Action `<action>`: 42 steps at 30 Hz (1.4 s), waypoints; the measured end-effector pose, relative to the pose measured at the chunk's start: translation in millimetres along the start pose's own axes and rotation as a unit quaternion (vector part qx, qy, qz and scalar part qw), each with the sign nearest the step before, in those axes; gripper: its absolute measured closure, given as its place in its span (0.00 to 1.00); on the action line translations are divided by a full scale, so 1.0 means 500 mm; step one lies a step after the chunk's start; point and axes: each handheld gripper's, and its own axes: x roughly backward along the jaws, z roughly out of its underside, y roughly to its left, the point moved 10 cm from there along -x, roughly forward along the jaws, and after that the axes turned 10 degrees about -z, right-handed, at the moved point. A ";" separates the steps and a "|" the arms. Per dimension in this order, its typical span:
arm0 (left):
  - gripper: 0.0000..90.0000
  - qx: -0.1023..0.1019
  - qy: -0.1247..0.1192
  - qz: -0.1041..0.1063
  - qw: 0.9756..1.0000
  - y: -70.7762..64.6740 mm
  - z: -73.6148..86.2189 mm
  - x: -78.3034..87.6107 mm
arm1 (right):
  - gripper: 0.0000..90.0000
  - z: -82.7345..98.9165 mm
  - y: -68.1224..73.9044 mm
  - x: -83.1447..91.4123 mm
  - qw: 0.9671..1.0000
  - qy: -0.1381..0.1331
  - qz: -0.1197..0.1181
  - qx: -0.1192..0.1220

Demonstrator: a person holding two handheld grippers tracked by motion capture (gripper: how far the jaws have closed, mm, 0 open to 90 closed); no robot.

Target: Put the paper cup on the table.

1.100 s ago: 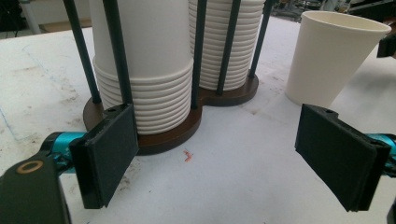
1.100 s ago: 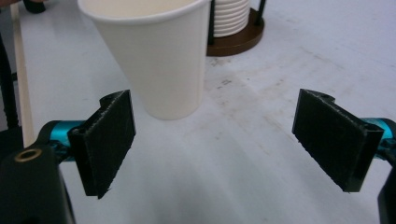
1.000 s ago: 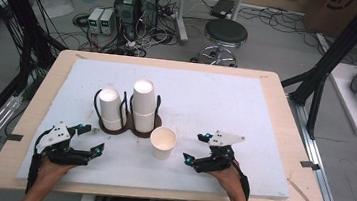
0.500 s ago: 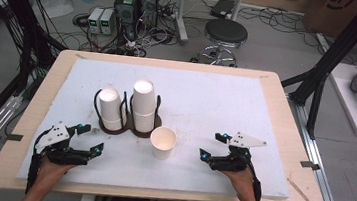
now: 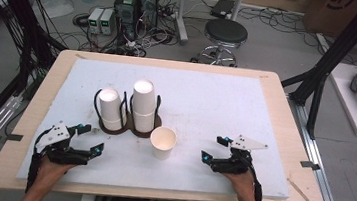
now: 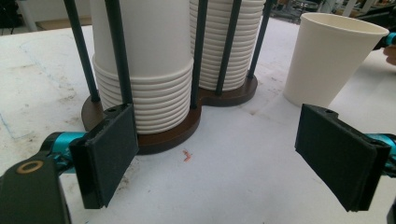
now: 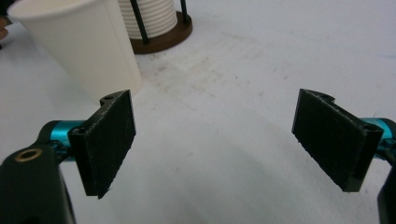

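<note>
A dark brown cup holder (image 5: 118, 127) with black rods carries two stacks of upside-down white paper cups: a shorter one (image 5: 111, 107) and a taller one (image 5: 144, 105). One white paper cup (image 5: 163, 141) stands upright on the mat just right of the holder. My left gripper (image 5: 91, 137) rests open near the front left, pointing at the holder, jaws wide and empty (image 6: 224, 149). My right gripper (image 5: 212, 148) lies open to the right of the single cup, well apart from it. In the right gripper view, that cup (image 7: 88, 46) stands beyond the left jaw.
A white foam mat (image 5: 207, 98) covers most of the wooden table (image 5: 285, 122). The floor beyond holds a black stool (image 5: 226, 32), electronics boxes (image 5: 136, 0) and cables. Black frame posts stand at both sides.
My right gripper has drawn back to the right and slightly toward the person, away from the single cup. The left gripper and the cups have stayed put.
</note>
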 end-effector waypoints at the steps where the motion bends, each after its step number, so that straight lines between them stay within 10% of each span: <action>1: 0.15 0.000 -0.001 0.000 1.000 0.000 -0.001 0.000 | 0.16 0.002 -0.003 0.000 1.000 0.000 0.000 -0.006; 42: 0.15 -0.002 -0.004 -0.001 1.000 0.000 -0.001 0.001 | 0.16 -0.003 -0.002 0.014 1.000 -0.030 0.005 -0.004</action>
